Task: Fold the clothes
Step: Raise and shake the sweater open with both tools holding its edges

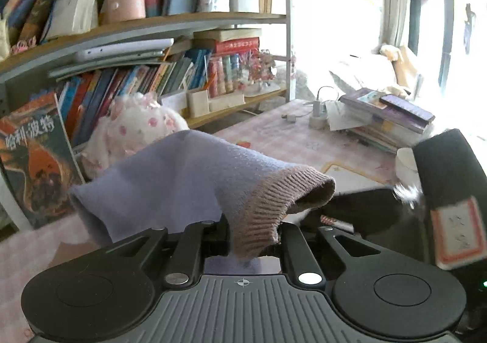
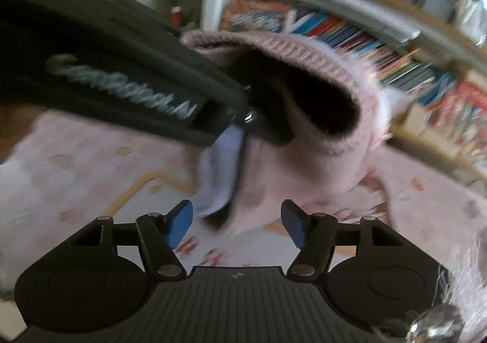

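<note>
L gripper (image 1: 243,239) is raised off the pink-clothed desk (image 1: 292,136), tilted toward the bookshelf (image 1: 170,23). Book stack (image 1: 386,117) sits far R; cloth between is bare. Jaws pinched on the lavender sock (image 1: 182,178), cuff hanging R. R gripper (image 2: 239,222) faces that cuff, blue pads (image 2: 179,222) wide apart, holding nothing.

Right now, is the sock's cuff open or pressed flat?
Open. The ribbed cuff gapes in a rounded mouth with a dark hollow inside, while the left gripper holds the sock up off the table.
</note>
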Available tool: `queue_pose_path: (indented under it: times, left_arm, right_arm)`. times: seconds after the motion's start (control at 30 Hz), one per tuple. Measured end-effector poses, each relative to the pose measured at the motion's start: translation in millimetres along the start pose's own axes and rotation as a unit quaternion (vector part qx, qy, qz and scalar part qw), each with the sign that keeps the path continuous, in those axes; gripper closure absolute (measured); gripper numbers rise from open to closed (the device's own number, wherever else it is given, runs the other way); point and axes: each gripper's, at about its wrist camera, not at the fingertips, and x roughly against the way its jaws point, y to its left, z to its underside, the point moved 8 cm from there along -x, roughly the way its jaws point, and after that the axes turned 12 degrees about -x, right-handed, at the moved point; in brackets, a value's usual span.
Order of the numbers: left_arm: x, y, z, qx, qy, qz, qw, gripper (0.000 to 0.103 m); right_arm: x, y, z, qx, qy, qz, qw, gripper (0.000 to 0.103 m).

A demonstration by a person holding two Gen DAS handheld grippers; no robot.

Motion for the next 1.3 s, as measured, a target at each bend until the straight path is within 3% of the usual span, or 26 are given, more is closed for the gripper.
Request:
queue_pose_path:
  times: [0.1,0.17,0.27,0.4,0.47,0.57,0.87,0.97,1.0,1.1,1.17,1.23,1.3]
  left_arm:
    - [2,3,2,-0.021,0.007,-0.027,0.9994,0.083]
    - [8,7,4,-0.023,0.005,-0.037,0.999,0.083]
    - [11,10,11,-0.014,0.01,-0.053,0.9985,0.077]
    - [6,8,19,-0.005,0.019,-0.057,0.9982,0.078]
    - [3,7,22,-0.006,0.026,-0.061,0.9978,0.082]
    - [4,2,20,-0.005,0.02,-0.054,0.9983,0.092]
    - [9,-10,8,-0.001,0.003,-0.023,0.9997,0.094]
    - [7,-8,10,-0.002,0.01,-0.035,0.9993,0.094]
    - [7,-6,11,0.0,0.014,-0.044,0.9989,0.093]
    - [6,-3,18,-0.014,0.033,-0.079,0.9962,0.084]
    - [4,-10,23,-0.028,0.043,-0.082,0.9953,0.082]
    - [-2,-21,29,-0.033,0.051,-0.079,0.995,0.071]
    - [-10,-32,34,-0.037,0.058,-0.082,0.9943,0.065]
  right_arm:
    - [-5,-14,-4,0.0,-0.012,0.019,1.0,0.069]
    - [-5,-23,-4,-0.01,-0.012,0.024,1.0,0.077]
    - [-2,-29,-3,-0.019,-0.01,0.011,1.0,0.077]
    - [9,-24,0,-0.016,-0.003,-0.019,1.0,0.064]
    - [19,-19,0,-0.01,-0.011,-0.033,0.999,0.061]
    - [30,-17,0,-0.009,-0.018,-0.032,0.999,0.06]
    - [-5,-11,-2,-0.01,0.001,-0.019,1.0,0.061]
    - [-15,-11,0,-0.008,0.003,-0.009,1.0,0.065]
    - [-15,-15,-1,-0.012,0.0,-0.001,1.0,0.078]
    - [-3,-36,-5,-0.039,-0.018,0.016,0.999,0.094]
    - [5,-50,-6,-0.057,-0.026,0.024,0.998,0.096]
    - [12,-59,-8,-0.065,-0.033,0.029,0.997,0.096]
    - [17,-64,-13,-0.067,-0.041,0.031,0.996,0.097]
